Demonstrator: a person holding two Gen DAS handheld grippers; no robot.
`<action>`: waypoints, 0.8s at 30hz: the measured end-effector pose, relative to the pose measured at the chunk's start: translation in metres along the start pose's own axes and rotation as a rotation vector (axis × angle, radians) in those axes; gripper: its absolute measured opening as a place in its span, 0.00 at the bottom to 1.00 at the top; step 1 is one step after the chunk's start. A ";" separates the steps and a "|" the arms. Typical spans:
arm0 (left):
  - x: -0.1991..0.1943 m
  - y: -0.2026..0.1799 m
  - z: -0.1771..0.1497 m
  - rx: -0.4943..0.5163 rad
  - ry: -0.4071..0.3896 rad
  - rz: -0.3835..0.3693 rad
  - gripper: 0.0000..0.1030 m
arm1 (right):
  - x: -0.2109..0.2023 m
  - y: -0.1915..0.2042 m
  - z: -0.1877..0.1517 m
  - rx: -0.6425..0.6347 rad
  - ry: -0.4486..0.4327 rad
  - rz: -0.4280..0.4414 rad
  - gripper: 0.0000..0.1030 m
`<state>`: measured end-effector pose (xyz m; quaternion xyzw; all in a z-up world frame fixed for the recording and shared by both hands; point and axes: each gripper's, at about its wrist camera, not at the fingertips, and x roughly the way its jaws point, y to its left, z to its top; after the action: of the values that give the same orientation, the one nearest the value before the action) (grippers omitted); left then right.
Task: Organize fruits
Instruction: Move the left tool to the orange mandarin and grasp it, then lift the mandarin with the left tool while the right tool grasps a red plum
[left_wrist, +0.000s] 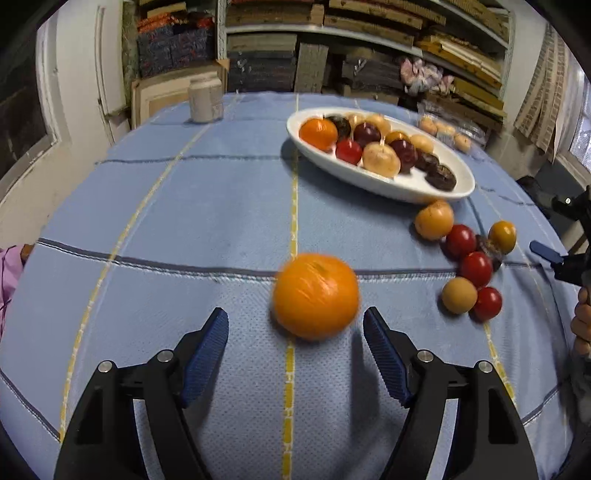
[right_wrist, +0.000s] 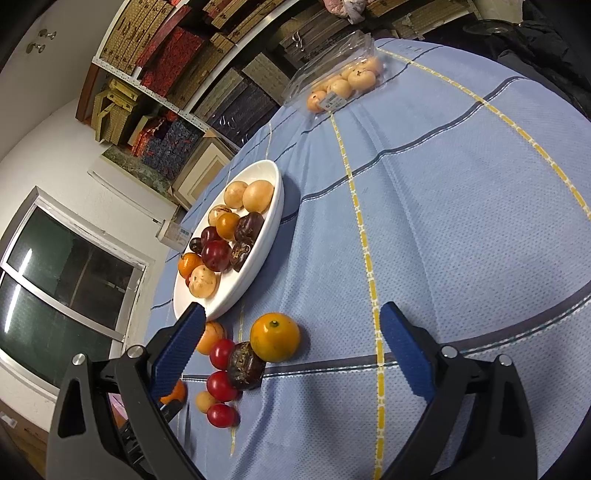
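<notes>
Both grippers' fingers spread wide — left gripper (left_wrist: 295, 326) flanks the orange (left_wrist: 316, 295), right gripper (right_wrist: 291, 325) holds nothing.

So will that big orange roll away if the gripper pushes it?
Probably. The orange is round and sits loose on the flat blue cloth, so a sideways nudge would likely roll it. Its skin looks shiny, so it might slip a little. The left gripper is open just behind it, wide enough to close around it instead.
</notes>
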<state>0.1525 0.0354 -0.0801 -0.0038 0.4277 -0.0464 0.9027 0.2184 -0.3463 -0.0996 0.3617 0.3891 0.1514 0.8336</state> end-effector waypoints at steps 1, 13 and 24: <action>0.000 -0.002 0.001 0.008 -0.002 0.003 0.74 | 0.000 0.000 0.000 0.000 0.000 -0.001 0.90; 0.004 -0.009 0.008 0.035 -0.038 0.030 0.74 | 0.003 0.003 -0.001 -0.030 0.001 -0.018 0.90; 0.011 -0.007 0.011 0.023 -0.012 -0.006 0.46 | -0.012 0.055 -0.046 -0.305 -0.009 0.034 0.90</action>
<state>0.1673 0.0274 -0.0815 0.0050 0.4219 -0.0542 0.9050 0.1775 -0.2921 -0.0731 0.2381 0.3518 0.2211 0.8779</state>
